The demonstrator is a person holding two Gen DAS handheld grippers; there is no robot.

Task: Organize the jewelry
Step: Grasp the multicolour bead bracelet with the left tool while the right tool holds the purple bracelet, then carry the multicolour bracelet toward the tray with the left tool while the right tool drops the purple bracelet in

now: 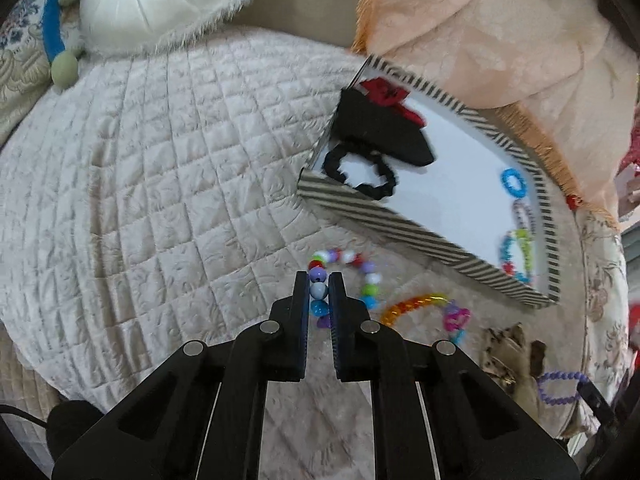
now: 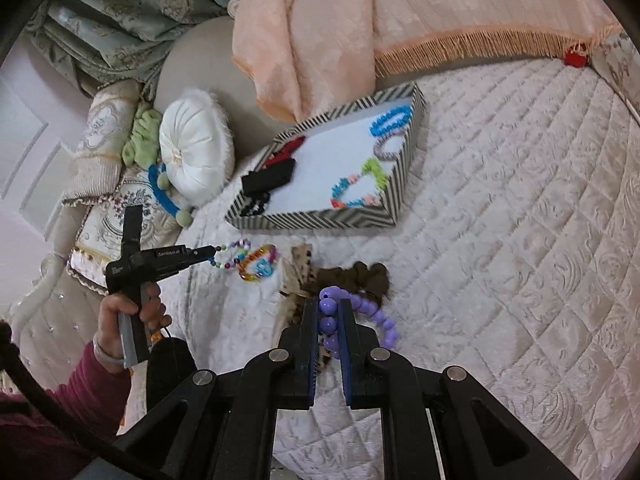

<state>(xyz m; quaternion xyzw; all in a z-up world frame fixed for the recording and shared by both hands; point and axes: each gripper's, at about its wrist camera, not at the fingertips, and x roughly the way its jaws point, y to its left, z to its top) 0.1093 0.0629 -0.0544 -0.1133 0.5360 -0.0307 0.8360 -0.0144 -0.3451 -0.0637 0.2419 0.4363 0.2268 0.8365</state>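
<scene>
A quilted cream bed [image 2: 500, 240] carries everything. Ahead of the left claw [image 1: 319, 280] and to its right sits a striped box [image 1: 400, 224], holding a black scrunchie [image 1: 360, 172], a black and red piece and some colourful bracelets along its far side. Just right of that claw lie an orange spiral bracelet [image 1: 412, 304] and a pink one [image 1: 456, 318]. The left claw is nearly closed, its fingers pinching the multicoloured bead bracelet [image 1: 352, 264], whose loop curves away to the right on the quilt. The right claw [image 2: 328, 308] is likewise narrowed onto the purple bead bracelet [image 2: 376, 312], which trails to its right. A brown scrunchie [image 2: 360, 276] lies just beyond it, with the box farther ahead.
</scene>
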